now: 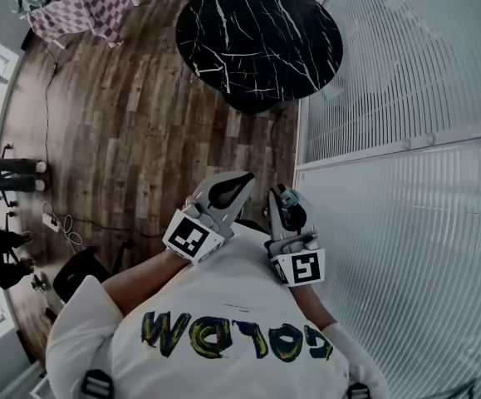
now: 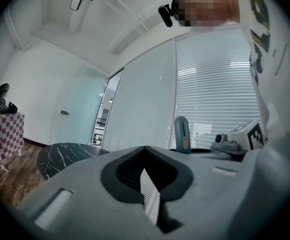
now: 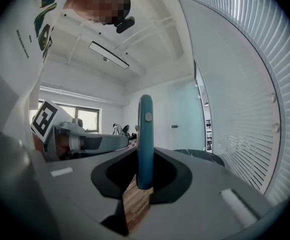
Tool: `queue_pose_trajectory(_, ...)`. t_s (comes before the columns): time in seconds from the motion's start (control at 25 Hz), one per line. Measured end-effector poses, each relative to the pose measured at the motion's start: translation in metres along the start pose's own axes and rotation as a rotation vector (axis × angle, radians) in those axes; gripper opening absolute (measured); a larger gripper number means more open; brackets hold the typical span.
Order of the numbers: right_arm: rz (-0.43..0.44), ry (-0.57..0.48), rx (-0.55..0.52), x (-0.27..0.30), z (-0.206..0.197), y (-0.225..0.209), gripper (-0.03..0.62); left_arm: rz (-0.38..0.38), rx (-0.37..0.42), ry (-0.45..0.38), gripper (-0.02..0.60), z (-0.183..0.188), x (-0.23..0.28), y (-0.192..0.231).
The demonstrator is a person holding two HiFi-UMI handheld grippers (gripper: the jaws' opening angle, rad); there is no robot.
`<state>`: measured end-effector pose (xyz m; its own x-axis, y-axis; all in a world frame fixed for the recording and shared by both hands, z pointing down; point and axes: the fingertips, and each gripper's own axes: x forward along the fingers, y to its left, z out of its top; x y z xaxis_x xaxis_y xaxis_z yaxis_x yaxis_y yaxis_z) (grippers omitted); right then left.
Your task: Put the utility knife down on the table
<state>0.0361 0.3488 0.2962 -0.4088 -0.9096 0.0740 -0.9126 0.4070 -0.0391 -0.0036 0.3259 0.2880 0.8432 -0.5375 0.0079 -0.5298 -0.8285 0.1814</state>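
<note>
A blue-grey utility knife (image 3: 145,139) stands upright between the jaws of my right gripper (image 3: 142,184), which is shut on its lower end. The left gripper view shows the same knife (image 2: 182,134) rising from the right gripper. In the head view both grippers sit close to my chest, the right gripper (image 1: 283,198) beside the left gripper (image 1: 238,181). My left gripper (image 2: 147,184) is shut, with only a thin slit between the jaws and nothing in them. A round black marble table (image 1: 257,32) stands ahead on the wooden floor, well beyond both grippers.
A white slatted glass wall (image 1: 406,98) runs along the right. A checkered-cloth table (image 1: 90,7) stands at the far left. People's legs (image 1: 7,173) and cables (image 1: 61,223) are at the left edge, and a dark chair (image 1: 78,273) is near my left side.
</note>
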Motion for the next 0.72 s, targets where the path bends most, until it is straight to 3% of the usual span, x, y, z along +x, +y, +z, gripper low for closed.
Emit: queue_pose_trajectory(0.72, 0.023, -0.007, 0.017, 0.014, -0.003, -0.022, 0.060, 0.023, -0.001, 0.000, 0.002, -0.002, 0.021, 0.011)
